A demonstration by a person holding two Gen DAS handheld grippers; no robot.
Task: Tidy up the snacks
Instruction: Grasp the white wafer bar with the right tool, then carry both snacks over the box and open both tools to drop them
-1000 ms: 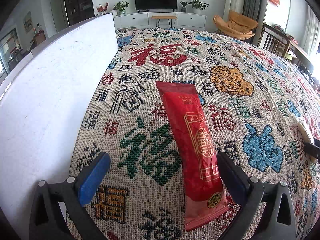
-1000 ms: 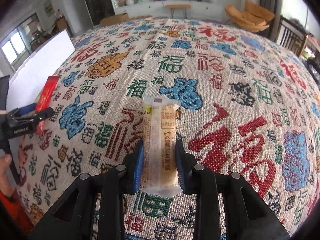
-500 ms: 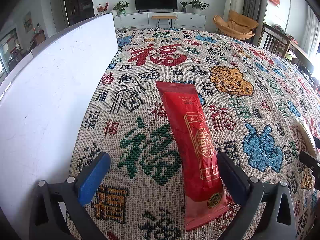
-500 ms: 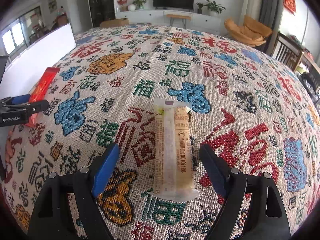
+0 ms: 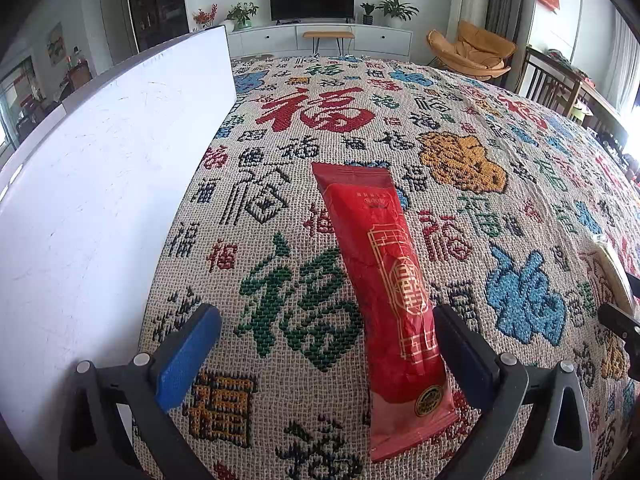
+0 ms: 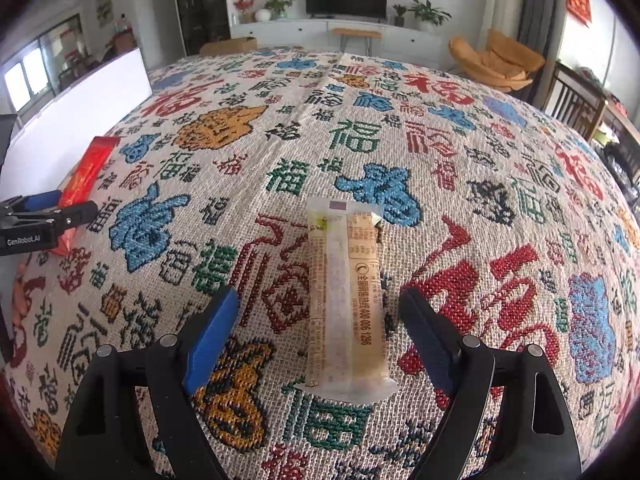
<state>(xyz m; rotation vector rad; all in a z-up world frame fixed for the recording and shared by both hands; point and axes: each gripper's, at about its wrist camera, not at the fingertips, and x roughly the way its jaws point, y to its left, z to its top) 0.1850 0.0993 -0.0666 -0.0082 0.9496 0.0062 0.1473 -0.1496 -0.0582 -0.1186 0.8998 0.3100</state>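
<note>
Flat on the patterned tablecloth [image 5: 304, 288] lies a long red snack packet [image 5: 390, 276], its near end between the fingers of the left gripper [image 5: 328, 354]. That gripper's jaws stand wide; the packet lies close against the right finger, touching or nearly so, and well apart from the blue-padded left one. Just to the left, a tall white board [image 5: 92, 184] runs along the edge of the cloth.

Over on the right side, the right gripper [image 6: 318, 330] also stands wide open around a pale, translucent snack bar [image 6: 346, 300] that lies lengthwise on the cloth, clear of both fingers. From this view the red packet [image 6: 86, 174] and the left gripper [image 6: 48, 216] show at the far left, near the white board [image 6: 76, 116].

Beyond the table stand a television [image 5: 312, 0] on a low white cabinet [image 5: 320, 38], potted plants, an orange lounge chair [image 5: 476, 50], and dark wooden chairs at the right. Nothing lies between either gripper and its snack.
</note>
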